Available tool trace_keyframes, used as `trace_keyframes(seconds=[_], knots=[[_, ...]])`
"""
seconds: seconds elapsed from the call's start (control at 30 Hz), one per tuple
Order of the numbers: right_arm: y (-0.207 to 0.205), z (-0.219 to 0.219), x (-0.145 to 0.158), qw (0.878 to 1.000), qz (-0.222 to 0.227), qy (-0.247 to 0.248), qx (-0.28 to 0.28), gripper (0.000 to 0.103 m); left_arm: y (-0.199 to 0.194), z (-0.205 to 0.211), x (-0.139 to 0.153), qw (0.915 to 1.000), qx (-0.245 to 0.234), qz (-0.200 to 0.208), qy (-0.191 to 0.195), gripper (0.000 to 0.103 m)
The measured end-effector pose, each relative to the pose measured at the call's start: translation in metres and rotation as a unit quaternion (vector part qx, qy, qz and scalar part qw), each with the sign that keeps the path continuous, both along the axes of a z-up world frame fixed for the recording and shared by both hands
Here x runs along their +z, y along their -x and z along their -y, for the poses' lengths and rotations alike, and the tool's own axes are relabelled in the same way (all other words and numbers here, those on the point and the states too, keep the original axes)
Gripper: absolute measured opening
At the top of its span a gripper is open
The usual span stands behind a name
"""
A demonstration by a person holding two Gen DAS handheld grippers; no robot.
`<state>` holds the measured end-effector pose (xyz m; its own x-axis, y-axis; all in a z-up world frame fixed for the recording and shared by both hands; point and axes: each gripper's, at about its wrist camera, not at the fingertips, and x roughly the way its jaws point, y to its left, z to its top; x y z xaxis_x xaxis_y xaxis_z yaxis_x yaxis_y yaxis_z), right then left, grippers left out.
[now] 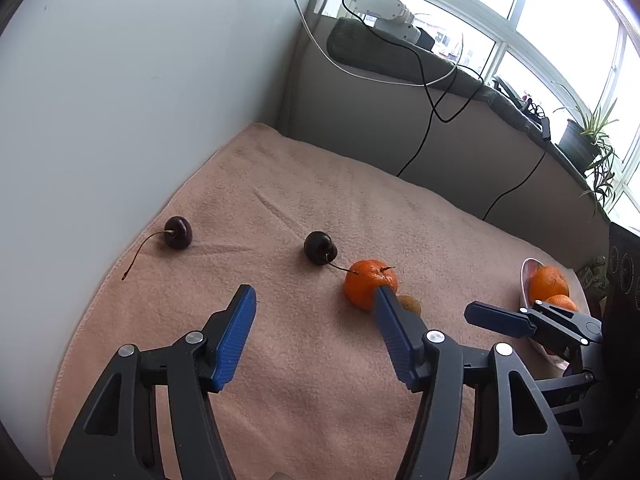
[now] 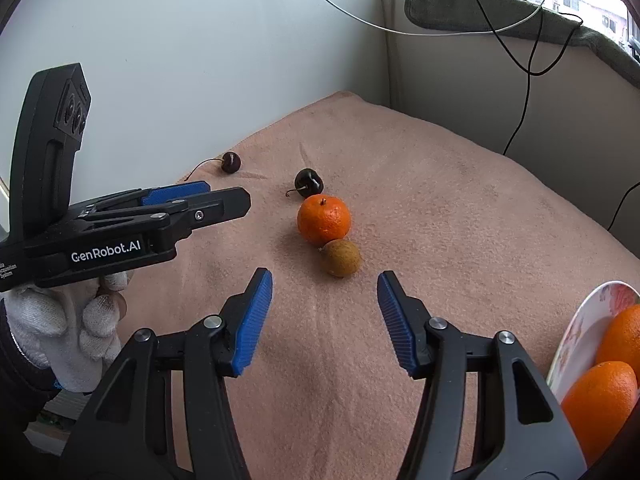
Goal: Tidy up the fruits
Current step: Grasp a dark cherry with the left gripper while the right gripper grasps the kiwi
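Right gripper (image 2: 325, 280), jaws part open and empty, has the longan (image 2: 341, 263) dead ahead at 12 o'clock, nearer than empty half-open left gripper (image 1: 314, 294); mandarin (image 2: 324, 218) just beyond.

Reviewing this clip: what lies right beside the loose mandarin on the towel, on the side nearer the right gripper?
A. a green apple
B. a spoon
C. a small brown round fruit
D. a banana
C: in the right wrist view a small brown fruit sits against the mandarin, ahead of the right gripper.

Orange mandarin (image 2: 323, 218), dark cherries (image 2: 308, 182), pink towel (image 2: 440, 208), blue-tipped tongs (image 2: 325, 284).
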<state>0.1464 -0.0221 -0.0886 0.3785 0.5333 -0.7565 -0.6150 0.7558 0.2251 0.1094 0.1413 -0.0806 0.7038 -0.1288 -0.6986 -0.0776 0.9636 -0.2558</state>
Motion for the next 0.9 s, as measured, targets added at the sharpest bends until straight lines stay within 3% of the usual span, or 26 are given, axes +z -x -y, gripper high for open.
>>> trace_keyframes(seconds=[0.4, 0.67, 0.73, 0.9], knots=[[-0.021, -0.018, -0.019, 1.0, -0.021, 0.007, -0.003, 0.05, -0.036, -0.004, -0.009, 0.9995, -0.005, -0.013, 0.029, 0.046], [-0.028, -0.027, -0.028, 1.0, -0.027, 0.012, -0.001, 0.049, -0.058, -0.002, -0.021, 0.9988, -0.01, -0.033, 0.034, 0.04], [-0.03, -0.029, -0.03, 0.999, -0.029, 0.013, 0.001, 0.043, -0.061, -0.001, -0.023, 0.9989, -0.01, -0.036, 0.03, 0.038], [-0.032, -0.034, -0.033, 0.999, -0.031, 0.012, 0.001, 0.042, -0.063, -0.001, -0.029, 0.9986, -0.009, -0.044, 0.028, 0.035]])
